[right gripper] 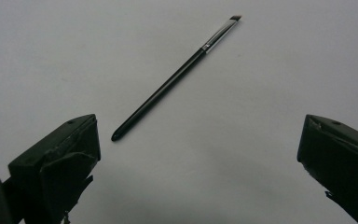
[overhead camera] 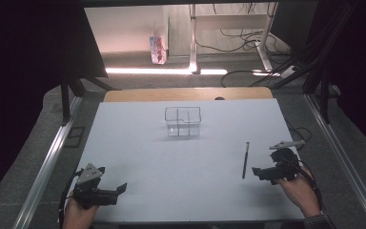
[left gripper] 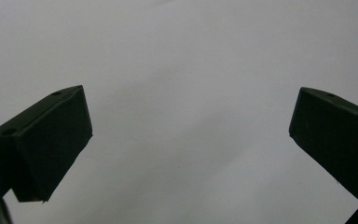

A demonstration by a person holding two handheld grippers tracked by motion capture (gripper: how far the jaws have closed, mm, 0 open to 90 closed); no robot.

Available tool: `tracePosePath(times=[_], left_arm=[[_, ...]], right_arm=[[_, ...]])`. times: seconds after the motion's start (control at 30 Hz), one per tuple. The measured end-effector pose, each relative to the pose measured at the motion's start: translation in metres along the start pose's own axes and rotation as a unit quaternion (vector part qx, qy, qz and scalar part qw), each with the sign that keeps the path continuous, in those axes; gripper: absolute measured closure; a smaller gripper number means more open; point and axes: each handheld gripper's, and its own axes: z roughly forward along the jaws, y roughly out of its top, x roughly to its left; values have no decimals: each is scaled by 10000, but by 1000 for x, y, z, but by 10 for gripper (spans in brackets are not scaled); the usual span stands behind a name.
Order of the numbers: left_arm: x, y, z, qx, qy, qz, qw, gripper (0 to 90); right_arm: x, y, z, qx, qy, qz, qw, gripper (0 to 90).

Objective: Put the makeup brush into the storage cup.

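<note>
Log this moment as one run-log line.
left hand-held gripper: open, idle | right hand-held gripper: open, beside brush | brush: flat on table | clear organizer: untouched

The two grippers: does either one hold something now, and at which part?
Nothing is held. The left gripper and the right gripper are both open; the thin brush lies free on the table.

Brush (right gripper: 175, 77): I see a glossy black handle, a bright metal ferrule, a small brown bristle tip.
Right gripper (right gripper: 198, 154): my jaws look like matt black plastic, scuffed at the edges.
Left gripper (left gripper: 191, 140): matt black plastic, smoother faces.
Table (overhead camera: 138, 157): a matt, smooth, pale sheet; bare wood shows at its far edge.
Box (overhead camera: 183, 121): clear, glossy plastic.
Sleeve (overhead camera: 320, 221): checked cloth.
</note>
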Motion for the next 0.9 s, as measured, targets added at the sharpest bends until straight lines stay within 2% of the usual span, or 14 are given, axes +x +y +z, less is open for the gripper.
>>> tracePosePath(times=[0.17, 0.43, 0.9], left_arm=[[0, 0, 0, 7, 0, -3, 10000, 0], [0, 0, 0, 28, -1, 3, 10000, 0], [0, 0, 1, 35, -2, 7, 10000, 0]], right_arm=[[-5, 3, 2, 64, -25, 86, 9999, 0], [-7, 12, 7, 218, -102, 84, 9997, 0], [-5, 29, 18, 473, -34, 102, 9988, 0]])
